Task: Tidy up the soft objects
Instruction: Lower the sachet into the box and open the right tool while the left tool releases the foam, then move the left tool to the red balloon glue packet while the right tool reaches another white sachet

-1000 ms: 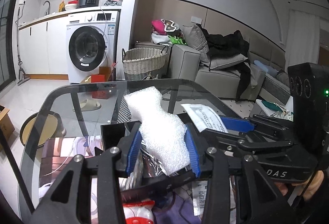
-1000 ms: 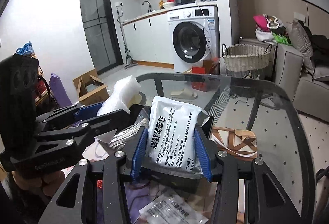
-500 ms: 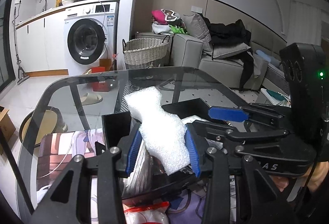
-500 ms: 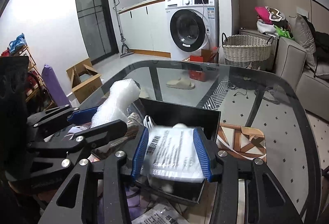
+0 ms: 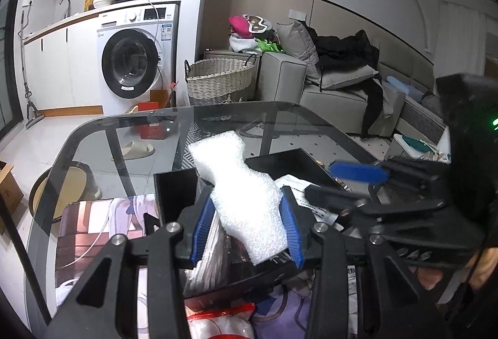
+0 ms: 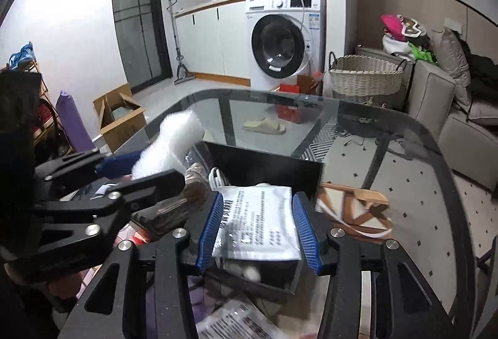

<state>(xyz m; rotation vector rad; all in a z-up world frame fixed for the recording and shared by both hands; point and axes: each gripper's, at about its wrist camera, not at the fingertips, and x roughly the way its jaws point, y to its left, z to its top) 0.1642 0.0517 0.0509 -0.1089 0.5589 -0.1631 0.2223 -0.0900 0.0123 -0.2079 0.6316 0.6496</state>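
Left gripper (image 5: 247, 228) of mine clamps narrow on a white foam sheet (image 5: 241, 189), its blue pads (image 5: 200, 230) pressed into the sheet's two sides, and the foam stands up and leans toward eleven o'clock above a black box (image 5: 174, 194) on the glass table (image 5: 280, 118). Seen from the right wrist, that same foam (image 6: 169, 147) rises at ten o'clock from the box's left part. My right gripper (image 6: 258, 230) hangs over the box's near half with a white printed sachet (image 6: 260, 222) lying flat between its fingers (image 6: 306, 233); its jaws are opening, and a sliver of gap shows along each pad, so the sachet rests on the box's contents rather than in my grip. A coiled white cable (image 6: 218, 178) and a brown bundle (image 6: 183, 202) sit in the box at eleven o'clock of the sachet. Another printed packet (image 6: 236, 323) lies on the table at six o'clock, under my right gripper. A red-edged bag (image 5: 218, 320) lies at six o'clock beneath the left one, on an illustrated mat (image 5: 93, 230).
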